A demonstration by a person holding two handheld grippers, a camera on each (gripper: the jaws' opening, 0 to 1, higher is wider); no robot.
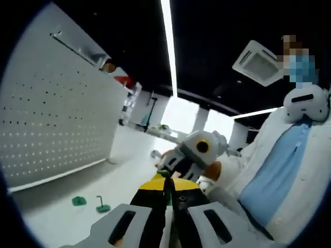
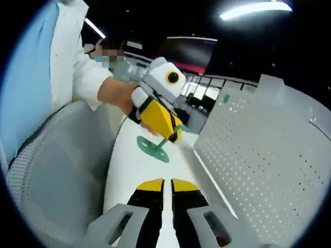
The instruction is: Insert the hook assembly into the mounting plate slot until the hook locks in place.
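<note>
My left gripper is shut on the thin stem of a green hook assembly. In the right gripper view the left gripper hangs above the white table, and the green hook sticks out of its yellow tips, round base down and to the left. The white perforated mounting plate stands upright at the left, and it is at the right in the right gripper view. My right gripper is shut with nothing between its tips. It points at the left one from close by.
Two loose green hook parts lie on the white table before the plate. A person in a white coat stands at the right. A grey mesh chair is beside the table.
</note>
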